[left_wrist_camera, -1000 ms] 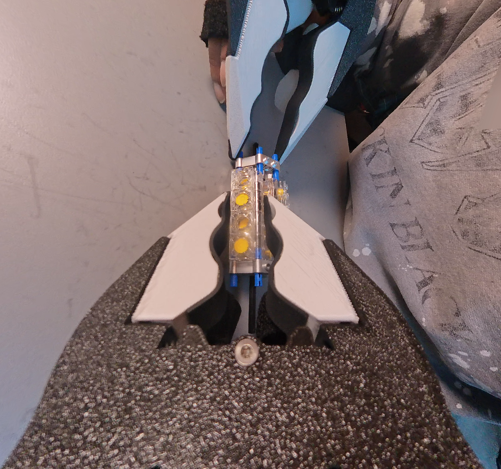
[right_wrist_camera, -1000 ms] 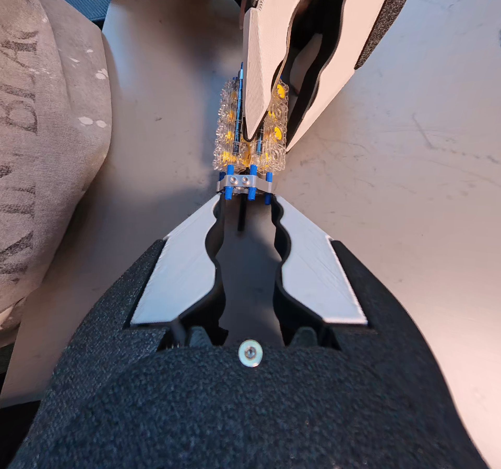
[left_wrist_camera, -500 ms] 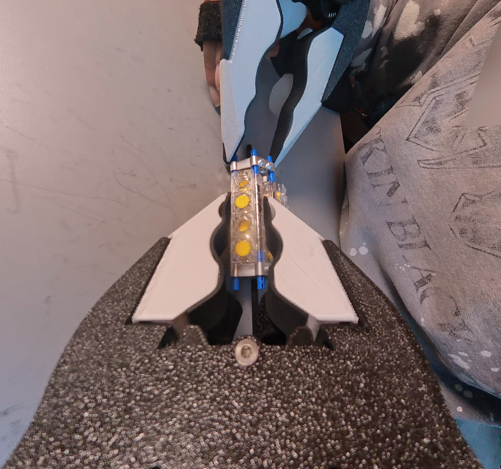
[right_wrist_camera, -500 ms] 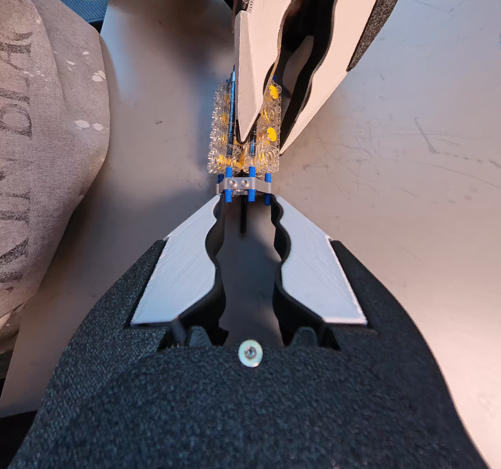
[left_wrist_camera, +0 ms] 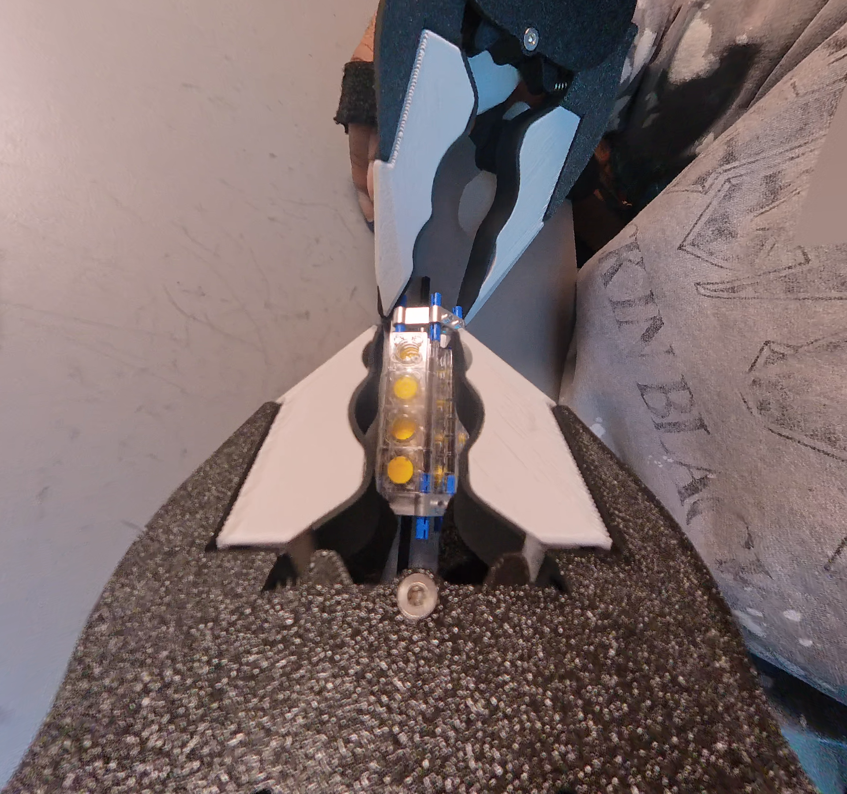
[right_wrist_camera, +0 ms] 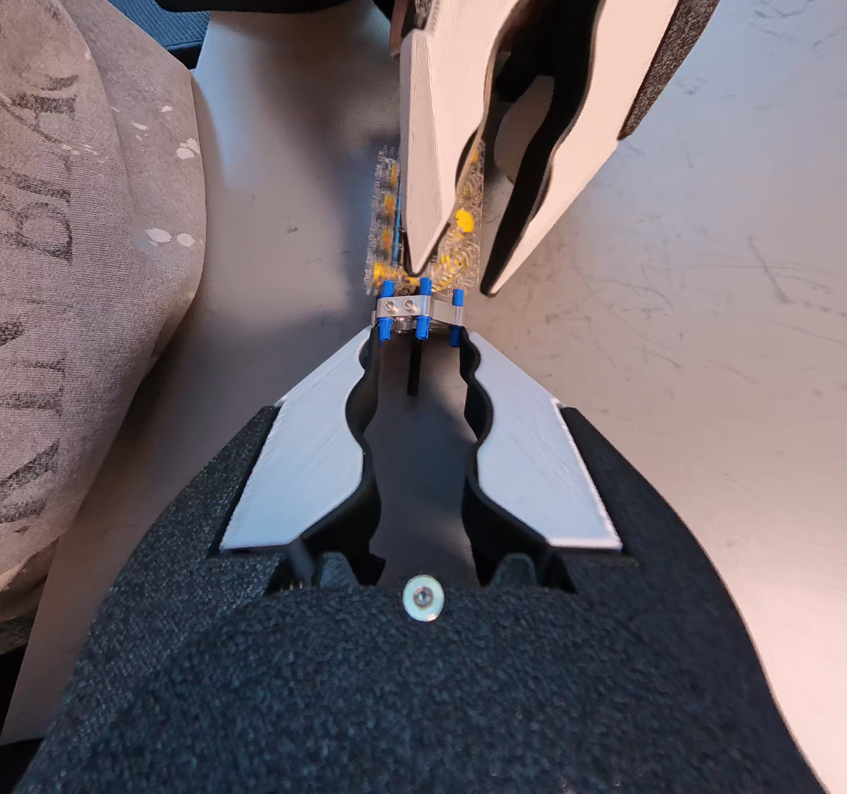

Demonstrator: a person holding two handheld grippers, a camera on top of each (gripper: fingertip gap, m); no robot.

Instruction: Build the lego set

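Fingers (left_wrist_camera: 311, 451) of the left gripper (left_wrist_camera: 419, 341) are closed on a clear block assembly (left_wrist_camera: 403, 428) with yellow discs and blue pins, held lengthwise above the grey table (left_wrist_camera: 137, 221). The right gripper (right_wrist_camera: 415, 345) faces it from the far end, jaws parted. Its tips flank the assembly's metal end bracket (right_wrist_camera: 405, 306) – touching or just beside it – without a clear pinch. A thin black rod (right_wrist_camera: 414, 368) juts between them, and a grey printed garment (left_wrist_camera: 710, 359) lies to the right.

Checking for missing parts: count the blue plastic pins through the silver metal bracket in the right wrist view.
3 blue plastic pins in the silver metal bracket: left, middle, right, just beyond the right gripper. Others may be hidden behind the clear yellow-dotted block.
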